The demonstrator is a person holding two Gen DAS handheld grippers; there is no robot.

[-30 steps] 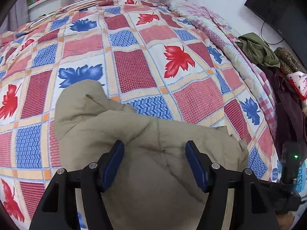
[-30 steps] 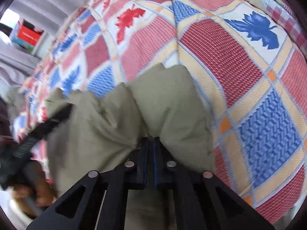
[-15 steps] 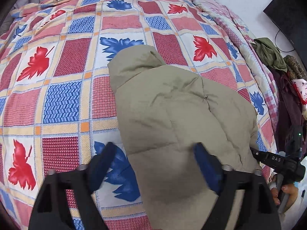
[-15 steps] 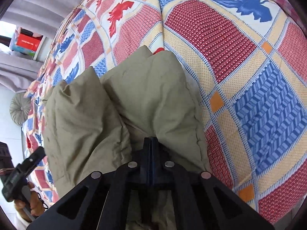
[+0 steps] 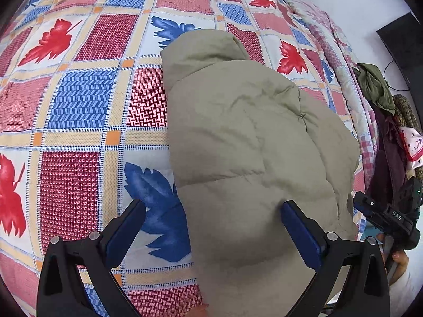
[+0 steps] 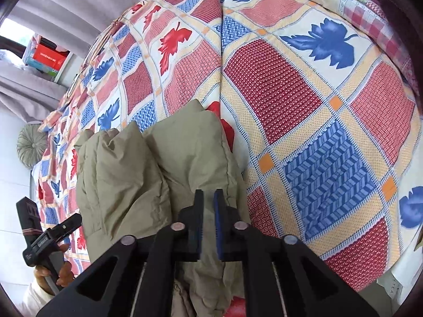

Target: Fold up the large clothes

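Observation:
A large khaki padded jacket (image 5: 246, 142) lies folded lengthwise on the patterned bed cover (image 5: 79, 100). My left gripper (image 5: 211, 208) is open and empty, raised above the jacket's near end, one finger over the cover and one over the jacket. In the right wrist view the jacket (image 6: 164, 163) lies in puffy folds. My right gripper (image 6: 208, 192) stands over the jacket's near edge with its jaws a narrow gap apart; I cannot tell whether fabric is still pinched between them. The right gripper also shows in the left wrist view (image 5: 388, 216), at the bed's right edge.
A pile of dark and green clothes (image 5: 380, 92) lies beside the bed on the right, under a black screen (image 5: 404, 34). A folded checked quilt (image 5: 333, 50) runs along the bed's right side. Grey curtains (image 6: 79, 5), boxes (image 6: 47, 58) and a round cushion (image 6: 33, 145) are at the left.
My left gripper has pulled back and risen, open, showing the whole jacket laid flatter on the bed. My right gripper's jaws, tightly shut before, now show a narrow gap.

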